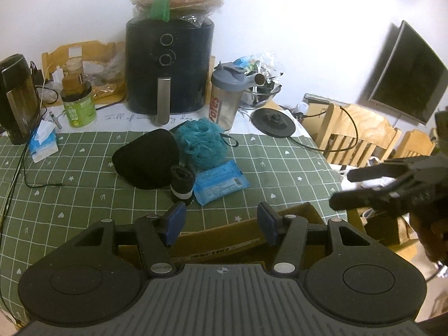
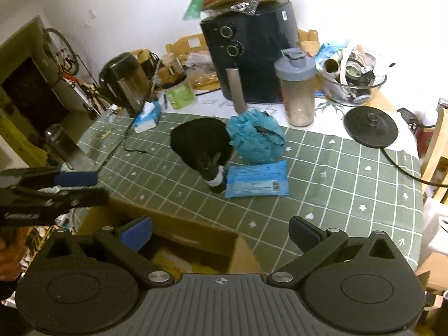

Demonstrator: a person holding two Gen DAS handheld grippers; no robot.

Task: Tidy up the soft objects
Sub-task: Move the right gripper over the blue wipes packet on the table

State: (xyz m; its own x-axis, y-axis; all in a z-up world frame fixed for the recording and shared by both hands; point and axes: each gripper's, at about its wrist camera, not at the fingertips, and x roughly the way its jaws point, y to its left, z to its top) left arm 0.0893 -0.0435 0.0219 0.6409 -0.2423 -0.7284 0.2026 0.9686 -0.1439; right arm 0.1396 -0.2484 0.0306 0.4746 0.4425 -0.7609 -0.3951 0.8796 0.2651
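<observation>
On the green checked tablecloth point(image 1: 84, 196) lie a black beanie point(image 1: 145, 159) point(image 2: 200, 140), a teal bath pouf point(image 1: 203, 142) point(image 2: 256, 137), a rolled pair of black socks point(image 1: 182, 184) point(image 2: 215, 177) and a blue pack of wipes point(image 1: 219, 186) point(image 2: 256, 183), all close together. An open cardboard box point(image 1: 240, 240) point(image 2: 193, 240) sits at the near table edge. My left gripper point(image 1: 221, 222) is open and empty above the box; it also shows in the right wrist view point(image 2: 81, 187). My right gripper point(image 2: 221, 235) is open and empty over the box's right side.
A black air fryer point(image 1: 168, 67) point(image 2: 249, 56) stands at the back with a shaker bottle point(image 1: 225, 95) point(image 2: 298, 89), a green jar point(image 1: 78, 103), a kettle point(image 1: 16, 98), a kettle base point(image 1: 273, 123) point(image 2: 371, 126) and a tissue pack point(image 1: 43, 142). Wooden chairs point(image 1: 358, 137) stand right.
</observation>
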